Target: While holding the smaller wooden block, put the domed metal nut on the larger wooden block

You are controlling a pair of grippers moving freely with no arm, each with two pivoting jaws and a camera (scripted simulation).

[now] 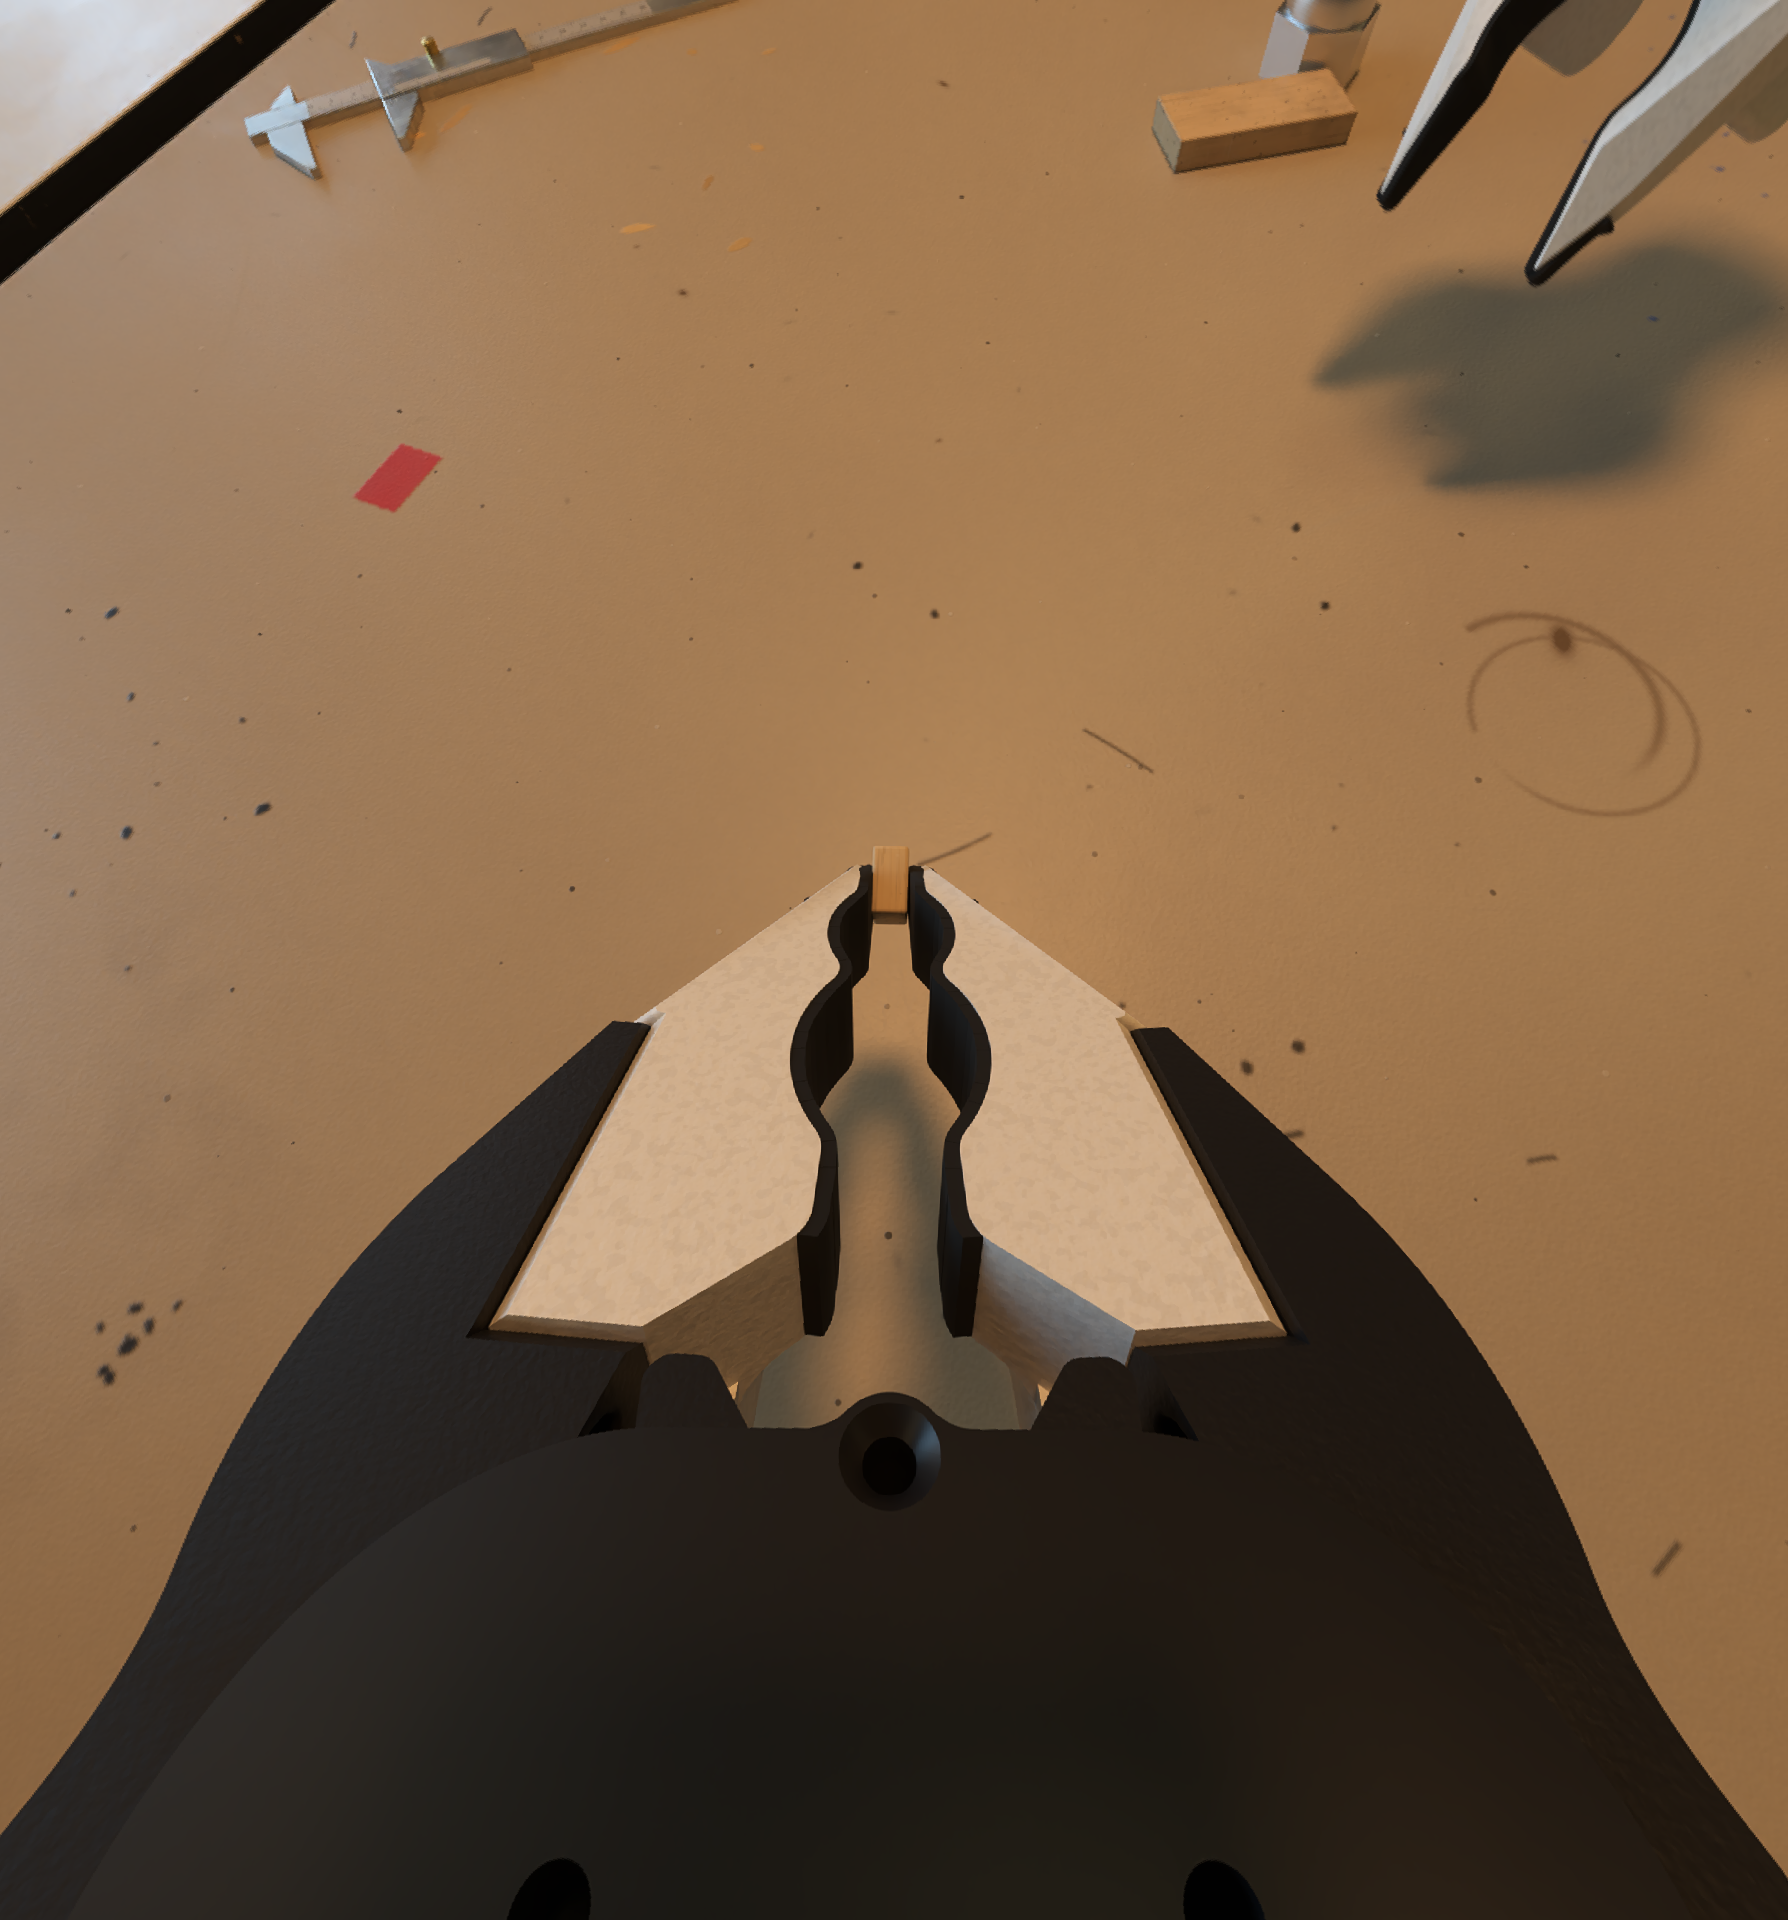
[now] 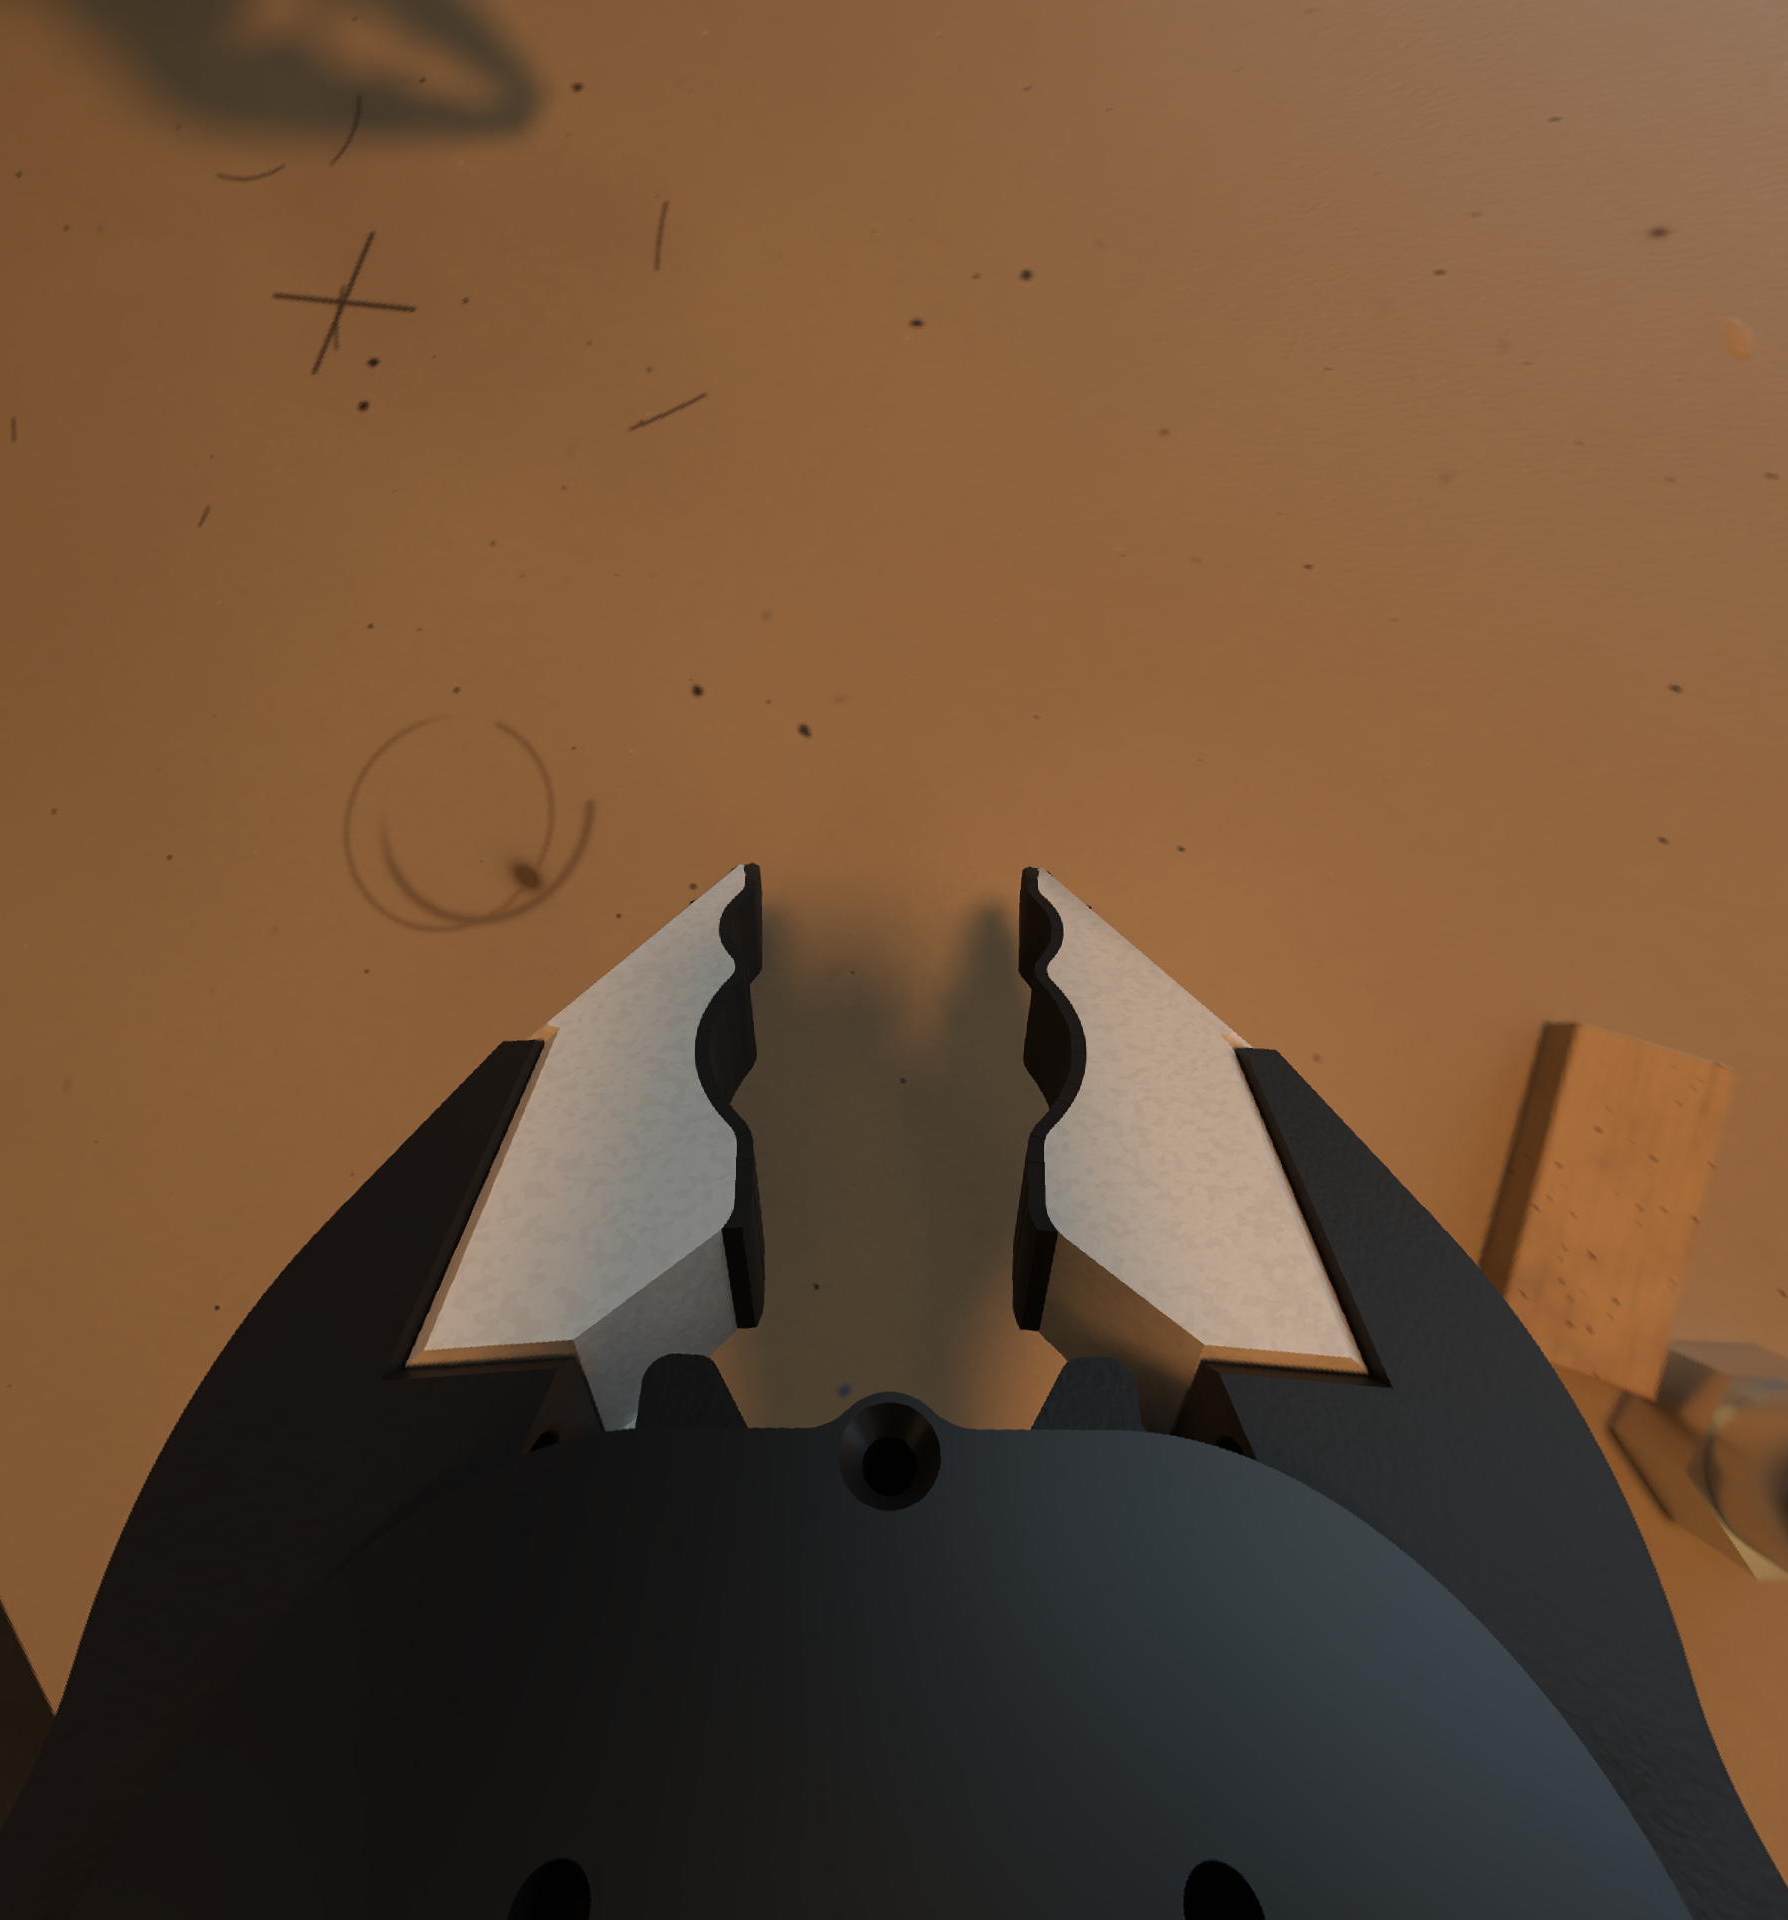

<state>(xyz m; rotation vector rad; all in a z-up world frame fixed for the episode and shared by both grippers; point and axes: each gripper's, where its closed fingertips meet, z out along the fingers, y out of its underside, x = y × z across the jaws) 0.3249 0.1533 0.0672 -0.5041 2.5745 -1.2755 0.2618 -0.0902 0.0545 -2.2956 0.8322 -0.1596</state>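
Observation:
My left gripper (image 1: 890,878) is shut on the smaller wooden block (image 1: 890,881), a small pale piece pinched at its fingertips above the brown tabletop. The larger wooden block (image 1: 1254,120) lies flat at the far right of the left wrist view, with the domed metal nut (image 1: 1321,31) just behind it, touching or nearly so. My right gripper (image 1: 1472,234) hangs open above the table to the right of them. In the right wrist view my right gripper (image 2: 890,883) is open and empty; the larger block (image 2: 1607,1205) and the nut (image 2: 1763,1455) lie at its right side.
A metal caliper-like ruler (image 1: 402,94) lies at the far left near the table's black edge (image 1: 90,177). A red patch (image 1: 398,477) and pencil circles (image 1: 1586,717) mark the tabletop. The circle marks also show in the right wrist view (image 2: 464,821).

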